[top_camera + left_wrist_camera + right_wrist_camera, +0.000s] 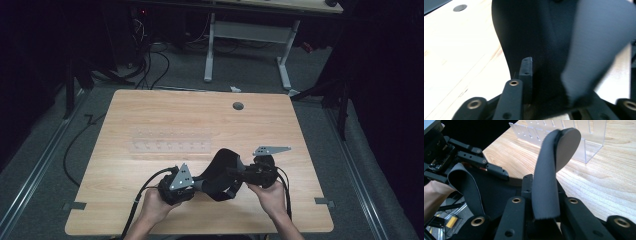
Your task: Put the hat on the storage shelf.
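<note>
A floppy black fabric piece [220, 169] hangs just above the wooden table [150, 110], stretched between my two grippers near the front edge. My left gripper [194, 184] grips its left end; in the left gripper view the fabric [536, 37] lies against the one visible finger [527, 72], and a grey-backed fold hides the other. My right gripper [241, 176] holds the right end. In the right gripper view a folded strip of the fabric [547, 175] stands upright, pinched between the jaws of the right gripper [544, 192]. The left gripper [496, 171] shows beyond.
A clear acrylic rack [170, 141] with slots lies across the table's middle, just behind the fabric; it appears close in the right gripper view as well [574, 140]. A grey cable hole [238, 106] sits near the far edge. Another desk stands beyond the table.
</note>
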Tool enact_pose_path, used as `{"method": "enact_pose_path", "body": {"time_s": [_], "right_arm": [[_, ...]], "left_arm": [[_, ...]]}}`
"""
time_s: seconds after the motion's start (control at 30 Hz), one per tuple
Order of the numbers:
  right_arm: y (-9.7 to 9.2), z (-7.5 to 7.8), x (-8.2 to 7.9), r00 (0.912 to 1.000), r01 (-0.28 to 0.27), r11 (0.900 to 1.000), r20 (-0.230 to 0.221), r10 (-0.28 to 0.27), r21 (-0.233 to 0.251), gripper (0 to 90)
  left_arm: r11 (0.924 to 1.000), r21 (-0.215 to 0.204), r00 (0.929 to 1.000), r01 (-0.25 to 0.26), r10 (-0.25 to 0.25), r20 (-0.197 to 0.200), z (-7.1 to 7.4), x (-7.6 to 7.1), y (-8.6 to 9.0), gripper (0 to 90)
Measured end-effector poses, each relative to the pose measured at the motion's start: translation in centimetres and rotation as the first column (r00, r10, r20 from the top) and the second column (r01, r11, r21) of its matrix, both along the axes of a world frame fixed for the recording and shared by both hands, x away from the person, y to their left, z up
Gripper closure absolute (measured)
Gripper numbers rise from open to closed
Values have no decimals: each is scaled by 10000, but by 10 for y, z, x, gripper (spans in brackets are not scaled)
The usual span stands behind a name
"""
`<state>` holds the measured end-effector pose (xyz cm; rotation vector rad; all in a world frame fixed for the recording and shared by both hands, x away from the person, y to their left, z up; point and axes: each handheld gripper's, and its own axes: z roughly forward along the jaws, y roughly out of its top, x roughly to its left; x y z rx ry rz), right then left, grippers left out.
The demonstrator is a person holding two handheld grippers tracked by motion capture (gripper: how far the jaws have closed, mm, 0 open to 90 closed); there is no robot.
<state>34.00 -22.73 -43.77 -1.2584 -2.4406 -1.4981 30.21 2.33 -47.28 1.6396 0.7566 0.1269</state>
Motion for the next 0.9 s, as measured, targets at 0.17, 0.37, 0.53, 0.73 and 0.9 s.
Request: {"method": "enact_pose_path", "body": {"time_s": [0.17, 0.37, 0.53, 0.73, 0.9], "right_arm": [[-3, 0, 0, 9999, 123, 9999, 29, -123, 6, 729], [-9, -1, 2, 9991, 366, 9991, 211, -370, 203, 625], [-23, 1, -1, 9944, 790, 9943, 650, -837, 717, 514], [-45, -7, -5, 9864, 1383, 9863, 768, -1454, 904, 468], [-58, -40, 3, 9642, 2583, 9629, 832, -2520, -775, 450]], "left_arm": [[9982, -61, 9980, 597, -598, -212, 3, -3, -1, 842], [9955, -68, 9938, 948, -950, -585, 4, -6, -3, 862], [9972, -394, 9950, 633, -661, -743, 5, -3, 5, 863], [9947, -980, 9951, 315, -404, -906, 10, 0, 19, 862], [9904, -1383, 9942, -5, -144, -1064, 12, 2, 32, 861]]}}
